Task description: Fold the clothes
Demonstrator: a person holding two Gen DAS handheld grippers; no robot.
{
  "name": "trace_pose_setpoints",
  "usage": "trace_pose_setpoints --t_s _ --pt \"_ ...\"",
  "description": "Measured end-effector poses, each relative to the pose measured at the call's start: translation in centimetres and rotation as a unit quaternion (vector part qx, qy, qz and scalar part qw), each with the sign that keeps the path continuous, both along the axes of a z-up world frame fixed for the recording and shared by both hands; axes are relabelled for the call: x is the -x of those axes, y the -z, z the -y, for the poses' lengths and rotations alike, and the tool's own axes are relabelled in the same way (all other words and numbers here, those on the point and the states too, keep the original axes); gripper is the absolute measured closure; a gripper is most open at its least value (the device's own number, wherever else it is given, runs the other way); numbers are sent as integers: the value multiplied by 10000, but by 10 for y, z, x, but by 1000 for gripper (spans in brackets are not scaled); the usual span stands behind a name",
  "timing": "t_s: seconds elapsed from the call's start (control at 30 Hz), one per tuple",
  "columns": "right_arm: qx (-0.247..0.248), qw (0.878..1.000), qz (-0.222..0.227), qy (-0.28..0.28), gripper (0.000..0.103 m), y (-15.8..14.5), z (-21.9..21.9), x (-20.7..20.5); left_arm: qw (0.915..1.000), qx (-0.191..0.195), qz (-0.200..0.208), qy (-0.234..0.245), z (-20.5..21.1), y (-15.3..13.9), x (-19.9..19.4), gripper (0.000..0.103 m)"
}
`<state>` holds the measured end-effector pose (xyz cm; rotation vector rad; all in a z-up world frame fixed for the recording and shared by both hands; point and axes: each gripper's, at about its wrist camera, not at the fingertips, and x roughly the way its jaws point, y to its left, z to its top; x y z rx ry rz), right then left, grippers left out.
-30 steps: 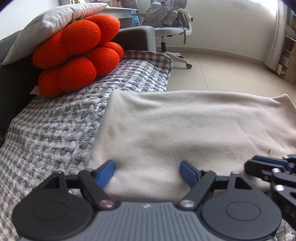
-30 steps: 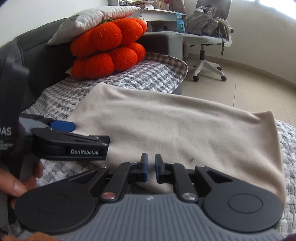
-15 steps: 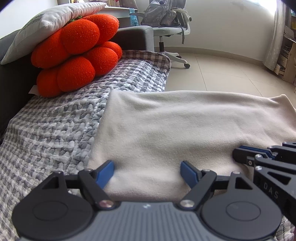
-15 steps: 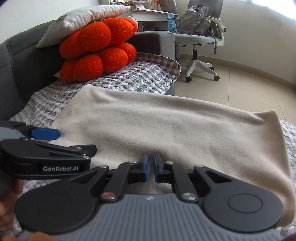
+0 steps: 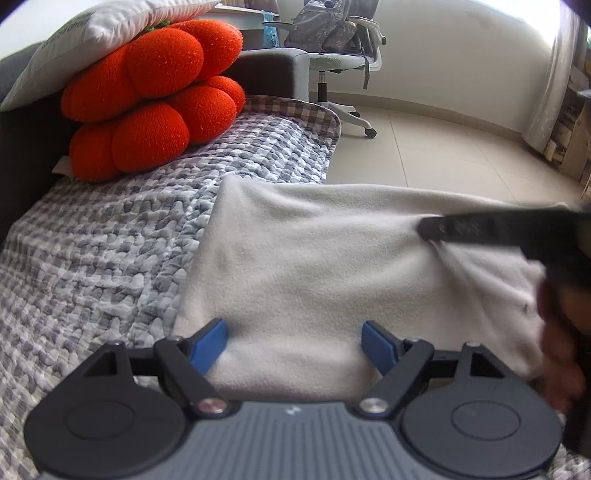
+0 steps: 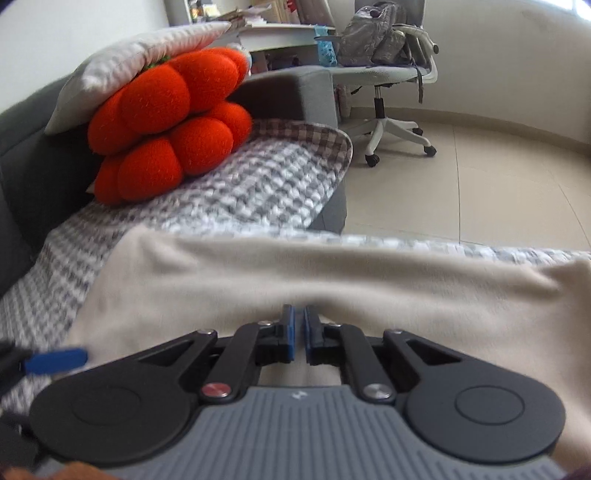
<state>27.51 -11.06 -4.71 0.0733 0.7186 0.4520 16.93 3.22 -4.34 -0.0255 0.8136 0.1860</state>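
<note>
A beige fleece cloth lies spread on the grey checked blanket of a sofa. My left gripper hovers wide open over the cloth's near left edge, its blue pads apart from the fabric. My right gripper has its jaws closing to a narrow slit over the cloth. In the left wrist view the right gripper's tip sits out over the cloth's right half. Fabric bunches into creases that fan out from that tip, so it looks pinched there. A hand holds that gripper.
An orange lobed cushion under a white pillow leans on the dark sofa back at the far left. The sofa's front edge drops to a tiled floor. An office chair with a grey backpack stands beyond.
The right gripper has swept forward over the cloth, its jaws narrowing, and the fabric now creases toward its tip. The left gripper has stayed put and open.
</note>
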Motion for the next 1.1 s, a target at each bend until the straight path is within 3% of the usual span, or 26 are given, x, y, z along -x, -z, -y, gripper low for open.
trace_pose_setpoints --t_s 0.13,0.27,0.43,0.6,0.87,0.97,1.03,1.1 --pt "12 9993 -203 308 97 1 -6 -36 9999 124 -9 23 -3 -1 0 20" --pt "180 9987 -220 412 97 3 -14 -44 9989 458 46 -68 -13 -5 0 20" --pt "-18 9991 -250 329 88 -7 -4 -5 9963 762 204 -346 -28 -12 1 21" --pt "-122 9989 -451 66 87 -10 6 45 9930 1016 264 -546 -39 -13 2 21" --pt "446 9962 -710 -255 89 -10 11 115 9983 408 178 -387 -27 -6 3 22" --pt "456 9969 -641 -85 89 -13 31 126 9988 296 206 -346 -23 -10 7 21" --pt "197 9984 -433 300 84 -20 59 132 9988 280 244 -329 -22 -13 10 21" --pt "-261 9946 -391 922 60 -24 96 131 9988 244 280 -323 -22 -15 13 21"
